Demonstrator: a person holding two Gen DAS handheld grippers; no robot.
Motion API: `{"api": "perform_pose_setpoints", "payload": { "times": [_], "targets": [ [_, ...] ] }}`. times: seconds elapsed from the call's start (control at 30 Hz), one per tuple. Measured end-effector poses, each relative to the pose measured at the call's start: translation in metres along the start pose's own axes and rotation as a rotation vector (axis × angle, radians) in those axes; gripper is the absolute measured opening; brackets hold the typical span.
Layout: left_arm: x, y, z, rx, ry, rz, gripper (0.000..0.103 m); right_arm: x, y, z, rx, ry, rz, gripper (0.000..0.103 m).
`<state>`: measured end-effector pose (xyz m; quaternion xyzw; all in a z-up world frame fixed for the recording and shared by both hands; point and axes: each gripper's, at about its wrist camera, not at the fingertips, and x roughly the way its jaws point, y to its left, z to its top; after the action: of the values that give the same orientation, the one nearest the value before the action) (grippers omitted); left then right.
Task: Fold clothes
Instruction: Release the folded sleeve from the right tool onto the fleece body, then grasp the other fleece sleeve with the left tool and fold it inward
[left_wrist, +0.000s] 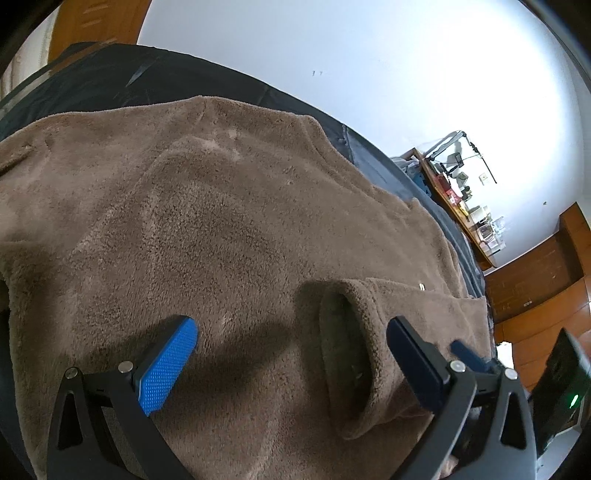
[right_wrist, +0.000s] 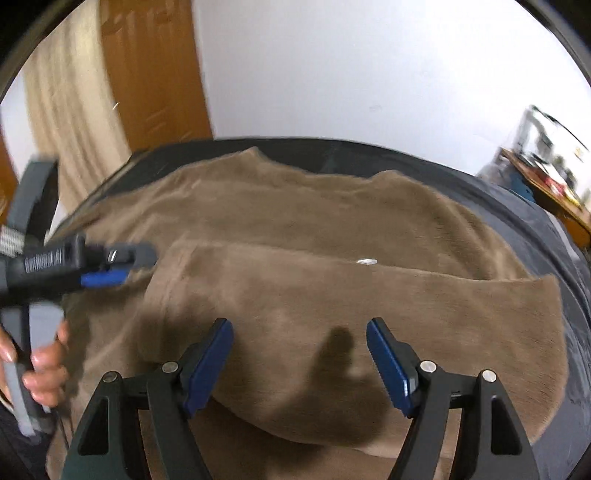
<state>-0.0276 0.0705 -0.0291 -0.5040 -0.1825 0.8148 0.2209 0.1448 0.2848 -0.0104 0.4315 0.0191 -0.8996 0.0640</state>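
Brown fleece, a thick plush garment (left_wrist: 221, 221), lay spread across a dark grey bed cover (left_wrist: 110, 85) and filled most of both wrist views. One sleeve (right_wrist: 332, 306) was folded across the body of the garment, and its open round cuff (left_wrist: 347, 354) lay at the near right of the left wrist view. A small white tag (right_wrist: 366, 261) showed on the fleece near the sleeve's far edge.

The left gripper (left_wrist: 291, 332) hung just above the fleece with its blue-padded fingers (left_wrist: 170, 362) spread wide and nothing between them; the cuff sat just inside the right finger. In the right wrist view this same tool came in from the left, held by a person's hand (right_wrist: 44, 365) on its grey handle.

The right gripper (right_wrist: 299, 328) also stood wide apart above the folded sleeve, gripping nothing, its shadow falling on the cloth between the fingers.

Beyond the bed rose a plain white wall (left_wrist: 332, 55). A wooden door (right_wrist: 147, 66) and a cream curtain (right_wrist: 70, 103) stood at the far left. A cluttered wooden shelf (left_wrist: 461, 206) ran along the far right, with reddish wooden floor (left_wrist: 535, 295) below it. Nothing lay on top of the garment besides the tools' shadows.
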Motion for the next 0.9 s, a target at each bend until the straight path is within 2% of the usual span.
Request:
{"api": "perform_pose_setpoints", "payload": {
  "times": [0.2, 0.3, 0.47, 0.57, 0.63, 0.73, 0.8, 0.9],
  "targets": [
    [0.003, 0.001, 0.002, -0.016, -0.009, -0.084, 0.103, 0.023, 0.034, -0.022, -0.170, 0.044, 0.031, 0.077],
    [0.005, -0.003, 0.001, -0.007, 0.004, -0.122, 0.103, 0.021, 0.025, -0.023, -0.122, 0.012, 0.081, 0.079],
    [0.004, 0.003, 0.003, -0.019, -0.015, -0.127, 0.103, 0.011, -0.003, -0.021, 0.009, -0.050, 0.211, 0.080],
    [0.008, 0.007, 0.005, -0.033, -0.003, -0.179, 0.103, 0.001, -0.032, -0.022, 0.135, -0.115, 0.238, 0.080],
    [0.009, 0.007, 0.006, -0.029, 0.005, -0.222, 0.103, -0.010, -0.054, -0.021, 0.219, -0.177, 0.209, 0.080],
    [0.015, 0.005, 0.006, -0.019, 0.040, -0.291, 0.103, -0.034, -0.082, -0.023, 0.309, -0.286, 0.103, 0.080],
    [0.018, -0.001, 0.005, 0.003, 0.048, -0.275, 0.103, -0.048, -0.099, -0.026, 0.361, -0.351, 0.033, 0.080],
    [0.022, -0.010, 0.005, 0.019, 0.086, -0.283, 0.103, -0.057, -0.113, -0.025, 0.420, -0.395, 0.002, 0.080]
  ]
}}
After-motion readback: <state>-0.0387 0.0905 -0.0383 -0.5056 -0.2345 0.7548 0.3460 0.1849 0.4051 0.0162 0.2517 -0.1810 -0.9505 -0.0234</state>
